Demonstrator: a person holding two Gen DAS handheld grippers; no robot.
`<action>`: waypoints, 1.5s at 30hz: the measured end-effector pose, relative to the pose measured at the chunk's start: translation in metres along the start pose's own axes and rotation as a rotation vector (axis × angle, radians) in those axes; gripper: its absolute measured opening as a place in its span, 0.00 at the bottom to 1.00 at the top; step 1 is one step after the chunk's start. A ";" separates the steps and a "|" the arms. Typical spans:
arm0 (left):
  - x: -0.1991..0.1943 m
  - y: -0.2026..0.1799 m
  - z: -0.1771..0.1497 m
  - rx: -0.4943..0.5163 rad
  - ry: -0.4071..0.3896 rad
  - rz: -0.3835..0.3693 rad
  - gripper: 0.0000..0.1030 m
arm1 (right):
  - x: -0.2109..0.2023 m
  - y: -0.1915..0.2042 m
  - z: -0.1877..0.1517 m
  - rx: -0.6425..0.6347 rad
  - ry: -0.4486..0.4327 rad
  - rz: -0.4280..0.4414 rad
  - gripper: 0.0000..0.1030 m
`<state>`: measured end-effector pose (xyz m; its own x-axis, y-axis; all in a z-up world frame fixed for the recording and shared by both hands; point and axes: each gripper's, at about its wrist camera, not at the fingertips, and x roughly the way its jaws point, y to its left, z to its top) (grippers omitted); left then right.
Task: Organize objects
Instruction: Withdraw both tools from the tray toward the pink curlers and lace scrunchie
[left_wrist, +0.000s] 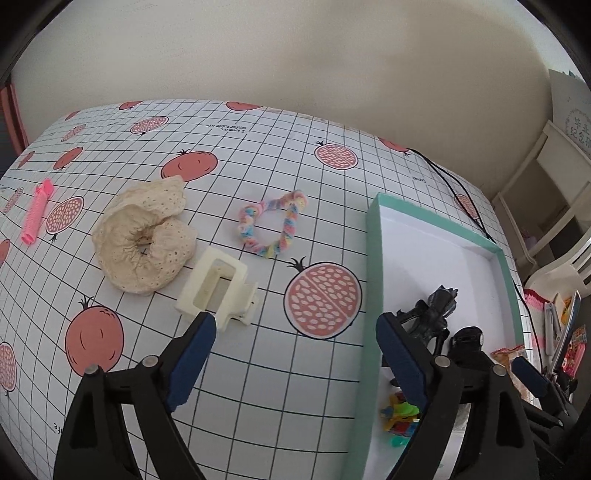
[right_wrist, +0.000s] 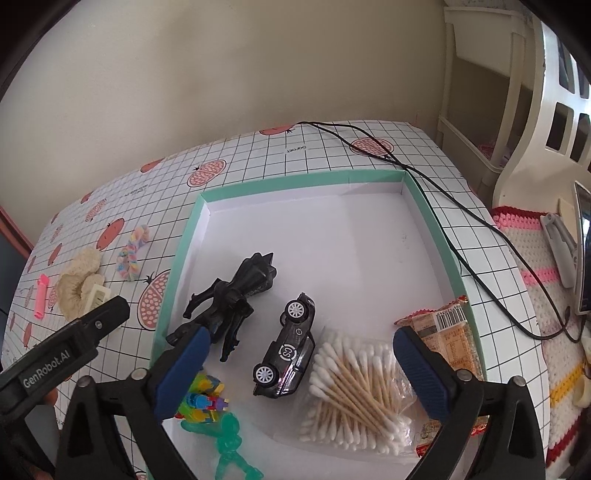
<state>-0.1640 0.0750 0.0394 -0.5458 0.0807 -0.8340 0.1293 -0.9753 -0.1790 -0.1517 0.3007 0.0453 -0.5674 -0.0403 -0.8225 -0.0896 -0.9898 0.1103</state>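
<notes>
A teal-rimmed white box holds a black winged figure, a black toy car, a bag of cotton swabs, a snack packet, a colourful block toy and a green figure. My right gripper hangs open over the box, empty. My left gripper is open above the tablecloth, just short of a cream hair claw clip. Beyond lie a cream scrunchie, a pastel braided hair tie and a pink hair roller.
A grid tablecloth with pomegranate prints covers the table. A black cable runs along the box's far and right sides. A crocheted mat with a clip and a tablet, and white furniture, stand to the right.
</notes>
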 end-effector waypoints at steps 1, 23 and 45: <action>0.000 0.002 -0.001 -0.001 -0.001 0.008 0.86 | 0.000 0.000 0.000 -0.001 0.002 0.002 0.99; 0.000 0.024 0.001 -0.031 -0.009 0.031 0.95 | 0.002 0.008 -0.002 -0.033 0.010 -0.005 1.00; -0.036 0.107 0.019 -0.093 -0.094 0.121 0.95 | -0.011 0.107 -0.008 -0.127 -0.063 0.061 1.00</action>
<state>-0.1462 -0.0364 0.0598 -0.5962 -0.0604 -0.8006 0.2729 -0.9531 -0.1313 -0.1487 0.1942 0.0616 -0.6195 -0.0964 -0.7791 0.0483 -0.9952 0.0847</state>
